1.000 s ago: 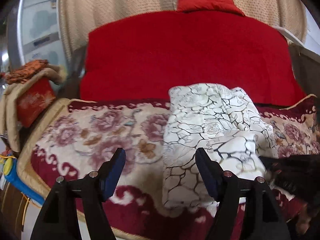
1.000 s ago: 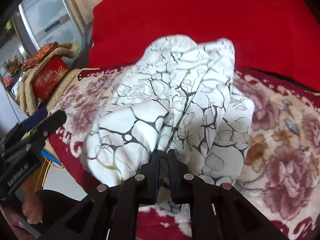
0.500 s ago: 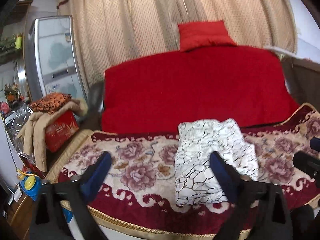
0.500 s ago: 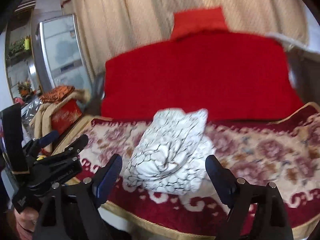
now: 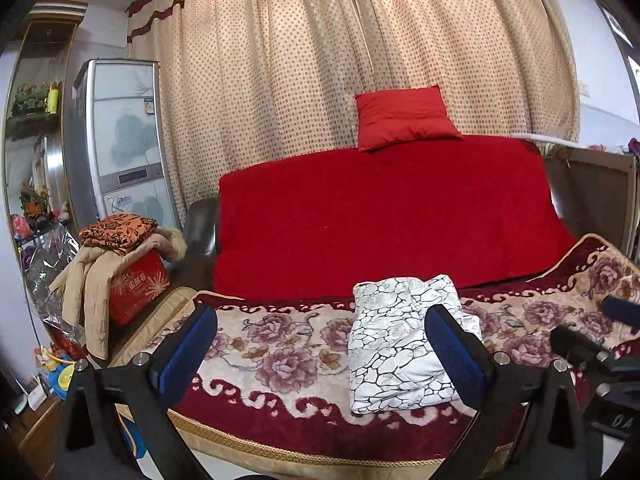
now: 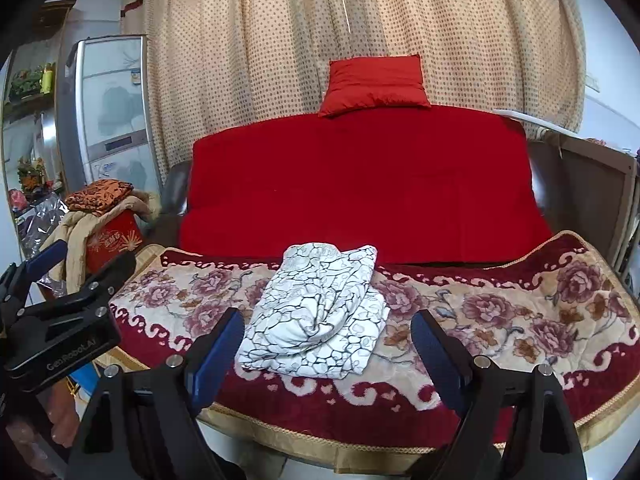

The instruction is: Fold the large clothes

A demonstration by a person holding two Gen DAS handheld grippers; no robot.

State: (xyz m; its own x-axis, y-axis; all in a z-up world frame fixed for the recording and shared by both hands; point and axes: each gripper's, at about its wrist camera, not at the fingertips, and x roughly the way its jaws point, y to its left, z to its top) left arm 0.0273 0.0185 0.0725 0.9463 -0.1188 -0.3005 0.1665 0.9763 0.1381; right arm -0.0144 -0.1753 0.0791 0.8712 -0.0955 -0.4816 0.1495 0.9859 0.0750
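A white garment with a black crackle pattern [image 5: 400, 340] lies folded in a compact bundle on the floral blanket [image 5: 280, 352] of the sofa seat; it also shows in the right wrist view [image 6: 320, 328]. My left gripper [image 5: 320, 352] is open and empty, held back from the sofa's front edge. My right gripper [image 6: 328, 356] is open and empty, also drawn back, with the bundle seen between its fingers. Neither touches the garment. The left gripper's body [image 6: 60, 320] shows at the left of the right wrist view.
A red throw [image 5: 380, 216] covers the sofa back, with a red cushion [image 5: 404, 118] on top. A red box [image 5: 136, 284] with a beige coat and an orange cloth stands left of the sofa. A fridge [image 5: 120, 140] and dotted curtains [image 5: 360, 40] stand behind.
My right gripper let go of the white garment and opened. Both grippers pulled back and up from the sofa, and the folded bundle stays on the blanket.
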